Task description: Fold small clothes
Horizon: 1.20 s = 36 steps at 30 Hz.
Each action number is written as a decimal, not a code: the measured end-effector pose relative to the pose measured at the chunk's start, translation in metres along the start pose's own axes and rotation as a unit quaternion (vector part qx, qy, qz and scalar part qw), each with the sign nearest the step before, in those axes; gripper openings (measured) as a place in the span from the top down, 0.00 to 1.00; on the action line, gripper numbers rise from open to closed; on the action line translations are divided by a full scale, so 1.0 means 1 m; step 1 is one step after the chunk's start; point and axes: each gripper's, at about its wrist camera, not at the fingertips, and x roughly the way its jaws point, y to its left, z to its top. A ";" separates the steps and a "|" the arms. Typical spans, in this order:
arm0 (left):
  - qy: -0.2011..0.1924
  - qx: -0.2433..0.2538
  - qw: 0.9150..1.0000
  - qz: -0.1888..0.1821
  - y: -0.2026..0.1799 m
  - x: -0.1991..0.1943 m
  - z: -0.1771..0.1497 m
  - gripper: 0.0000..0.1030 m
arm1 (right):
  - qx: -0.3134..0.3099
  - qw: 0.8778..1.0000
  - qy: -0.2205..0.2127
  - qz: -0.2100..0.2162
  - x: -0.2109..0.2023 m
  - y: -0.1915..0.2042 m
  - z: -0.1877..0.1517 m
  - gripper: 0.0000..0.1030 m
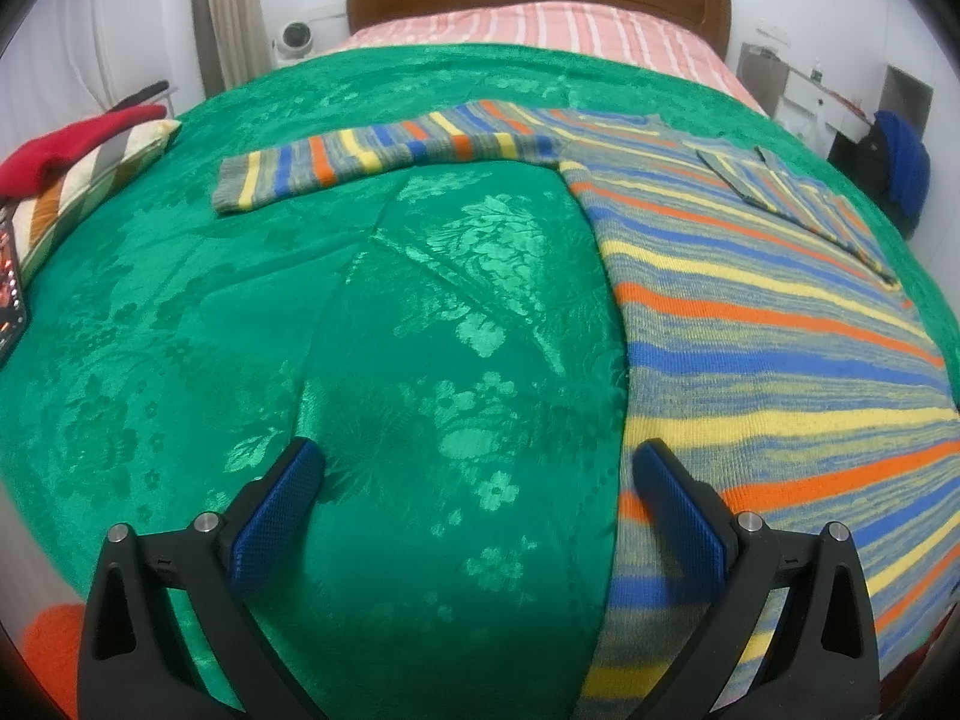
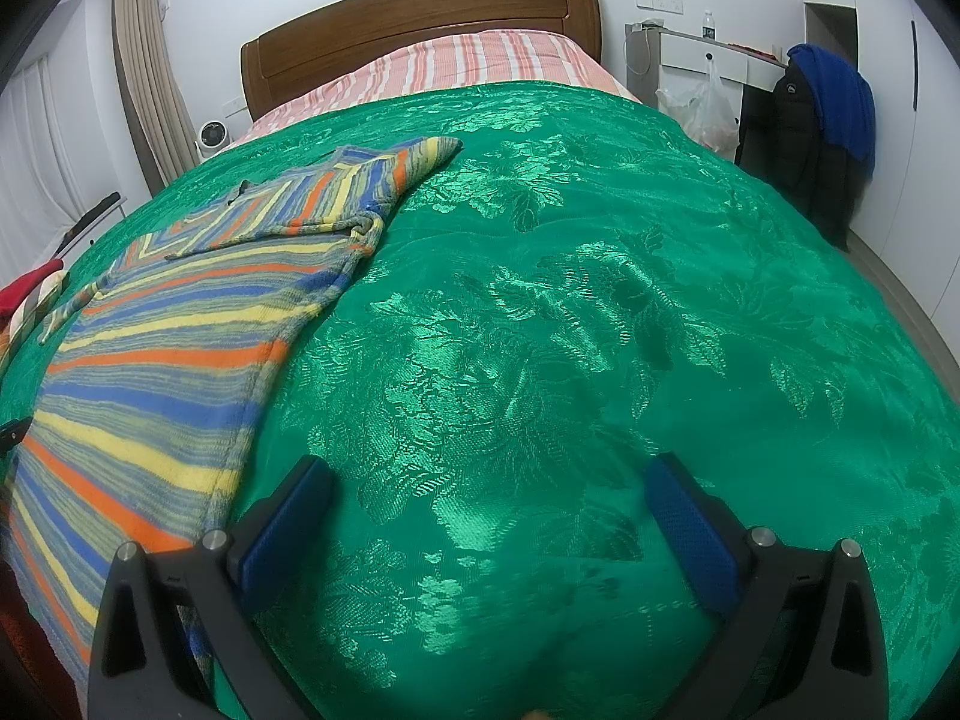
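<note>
On the bed's slick green bedspread [image 2: 600, 300] a striped sweater [image 1: 780, 324] lies flat, one sleeve [image 1: 372, 156] outstretched, as left gripper [image 1: 474, 474] and right gripper [image 2: 492, 480] hover, jaws wide and empty; any pinch risks snagging bedspread with knit.

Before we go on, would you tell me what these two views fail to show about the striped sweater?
- Left wrist view: the striped sweater runs off the right and bottom edges, so its hem is cut off.
- Right wrist view: the sweater's near end leaves the frame at the left and bottom.
- Its underside is hidden against the green bedspread.
</note>
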 end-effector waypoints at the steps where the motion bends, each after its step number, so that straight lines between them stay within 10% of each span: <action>1: 0.008 -0.002 1.000 -0.009 0.002 -0.004 0.006 0.01 | 0.000 1.000 0.000 0.000 0.000 0.000 0.000 0.00; 8: -0.019 -0.105 0.991 -0.086 0.087 -0.037 0.113 0.00 | -0.001 1.000 -0.002 -0.001 0.001 -0.002 0.000 0.00; 13: 0.065 -0.168 0.983 -0.046 0.166 0.027 0.184 0.01 | -0.002 1.000 -0.003 -0.001 0.000 -0.003 -0.001 0.00; 20: 0.115 -0.234 0.965 -0.001 0.222 0.110 0.197 0.20 | -0.003 1.000 -0.006 -0.002 -0.001 -0.003 -0.001 0.00; 23: 0.102 -0.234 0.967 0.003 0.219 0.122 0.198 0.32 | -0.004 1.000 -0.007 -0.003 -0.001 -0.003 -0.001 0.00; 24: 0.089 -0.232 0.969 0.000 0.219 0.123 0.202 0.47 | -0.005 1.000 -0.008 -0.003 -0.001 -0.003 -0.001 0.00; 25: 0.089 -0.232 0.969 -0.017 0.213 0.121 0.201 0.93 | -0.006 1.000 -0.008 -0.004 -0.001 -0.004 -0.001 0.00; 36: 0.031 -0.043 0.992 -0.113 0.056 0.026 0.320 0.98 | -0.011 1.000 -0.014 -0.005 -0.002 -0.005 -0.001 0.00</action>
